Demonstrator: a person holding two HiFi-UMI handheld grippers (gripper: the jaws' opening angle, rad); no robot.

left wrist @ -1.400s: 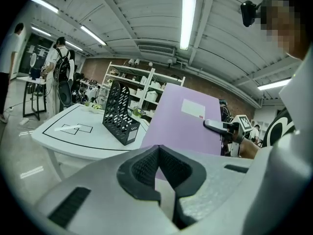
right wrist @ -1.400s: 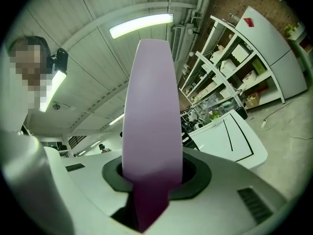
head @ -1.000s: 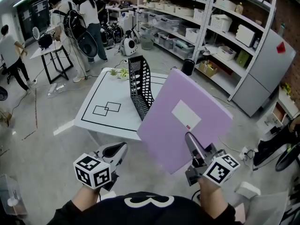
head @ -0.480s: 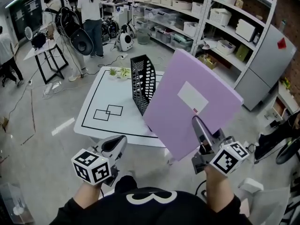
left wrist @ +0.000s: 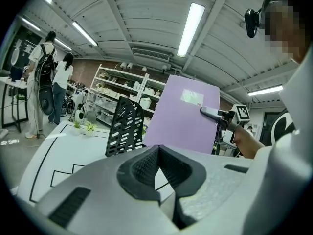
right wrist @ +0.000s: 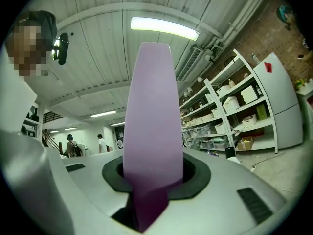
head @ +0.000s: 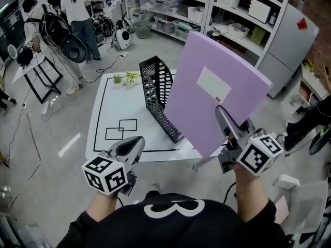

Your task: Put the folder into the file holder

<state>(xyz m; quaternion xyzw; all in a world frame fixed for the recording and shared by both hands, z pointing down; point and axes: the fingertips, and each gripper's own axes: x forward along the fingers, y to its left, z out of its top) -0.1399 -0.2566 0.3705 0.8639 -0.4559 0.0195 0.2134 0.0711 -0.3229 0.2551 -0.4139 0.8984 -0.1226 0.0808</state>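
A large purple folder (head: 209, 94) with a white label stands nearly upright in the air over the right edge of the white table (head: 111, 107). My right gripper (head: 222, 115) is shut on its lower edge; in the right gripper view the folder (right wrist: 151, 131) rises straight out of the jaws. The black perforated file holder (head: 155, 94) stands on the table just left of the folder, apart from it. My left gripper (head: 135, 142) hovers low near the table's front edge, shut and empty. The left gripper view shows the file holder (left wrist: 124, 126) and the folder (left wrist: 183, 114) ahead.
Two small green plants (head: 124, 78) sit at the table's far edge, and black outlined squares (head: 120, 129) are marked on its top. Storage shelves (head: 207, 9) and a grey fridge (head: 289, 35) stand behind. People (head: 77, 14) and gear occupy the back left.
The right gripper has raised the folder and tipped it more upright, closer to the file holder. The left gripper has stayed low and shut.
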